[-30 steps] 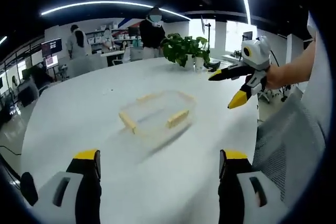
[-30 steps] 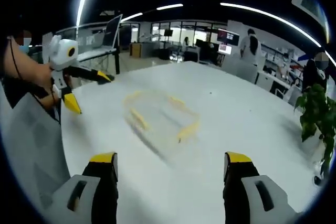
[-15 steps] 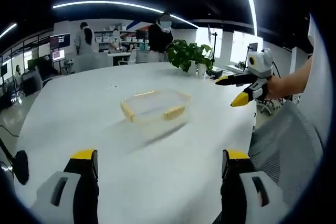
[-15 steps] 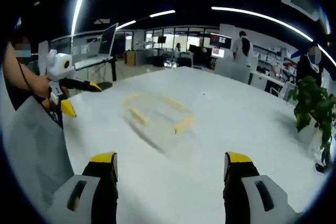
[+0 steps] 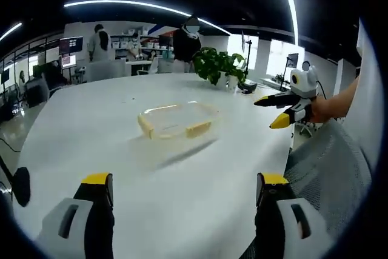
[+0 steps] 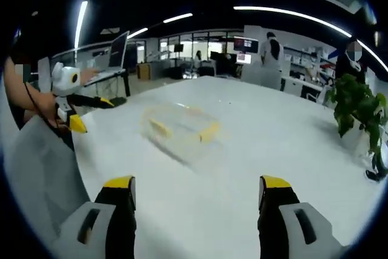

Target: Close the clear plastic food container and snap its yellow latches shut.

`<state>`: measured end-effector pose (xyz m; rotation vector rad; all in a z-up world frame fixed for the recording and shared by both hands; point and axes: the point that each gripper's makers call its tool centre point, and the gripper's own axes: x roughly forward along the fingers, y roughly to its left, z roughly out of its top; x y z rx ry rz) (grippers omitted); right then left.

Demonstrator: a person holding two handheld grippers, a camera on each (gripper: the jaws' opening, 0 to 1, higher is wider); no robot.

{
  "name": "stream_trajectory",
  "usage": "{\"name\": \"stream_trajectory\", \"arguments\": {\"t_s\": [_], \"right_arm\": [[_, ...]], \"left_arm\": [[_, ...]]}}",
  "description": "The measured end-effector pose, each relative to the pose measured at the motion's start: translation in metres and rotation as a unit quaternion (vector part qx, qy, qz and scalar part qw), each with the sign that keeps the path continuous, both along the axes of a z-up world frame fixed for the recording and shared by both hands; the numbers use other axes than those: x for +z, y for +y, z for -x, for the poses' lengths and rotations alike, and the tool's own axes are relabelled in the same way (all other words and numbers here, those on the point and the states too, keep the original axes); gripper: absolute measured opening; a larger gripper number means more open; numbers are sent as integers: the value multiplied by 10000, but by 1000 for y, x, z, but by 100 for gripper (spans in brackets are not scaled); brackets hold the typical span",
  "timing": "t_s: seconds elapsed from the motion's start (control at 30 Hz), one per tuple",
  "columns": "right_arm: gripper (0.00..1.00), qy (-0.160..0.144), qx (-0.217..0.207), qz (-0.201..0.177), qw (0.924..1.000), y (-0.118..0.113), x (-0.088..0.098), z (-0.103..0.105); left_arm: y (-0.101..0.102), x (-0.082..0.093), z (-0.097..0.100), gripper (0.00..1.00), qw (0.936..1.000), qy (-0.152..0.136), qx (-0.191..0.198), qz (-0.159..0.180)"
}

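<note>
A clear plastic food container (image 5: 176, 121) with yellow latches (image 5: 198, 129) sits on the white table (image 5: 133, 168), its lid resting on top. In the right gripper view the container (image 6: 180, 128) looks blurred. My left gripper (image 5: 182, 187) hangs open over the near table edge, well short of the container. It appears again at the left of the right gripper view, the left gripper (image 6: 91, 112) held by a hand. My right gripper (image 6: 197, 190) is open too, with empty jaws, and the right gripper (image 5: 279, 110) shows at the right of the left gripper view, off the table's edge.
A potted green plant (image 5: 219, 65) stands at the table's far side, and the plant (image 6: 356, 108) sits at the right in the right gripper view. Several people (image 5: 185, 43) stand among desks and monitors behind. A grey mesh chair back (image 5: 330, 168) is close on the right.
Both views have shifted as the hands pulled back and lowered a little. The container lies where it was on the table. Both grippers stay open.
</note>
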<state>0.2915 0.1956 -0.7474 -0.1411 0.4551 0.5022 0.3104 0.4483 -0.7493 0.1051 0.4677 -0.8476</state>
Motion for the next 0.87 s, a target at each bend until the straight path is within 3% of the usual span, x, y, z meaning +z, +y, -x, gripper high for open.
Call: {"name": "stream_trajectory", "arguments": {"t_s": [0.87], "right_arm": [[84,0,3,-1,10000,0,1,2]], "left_arm": [[1,-2,3,99,10000,20,-27,-61]]}}
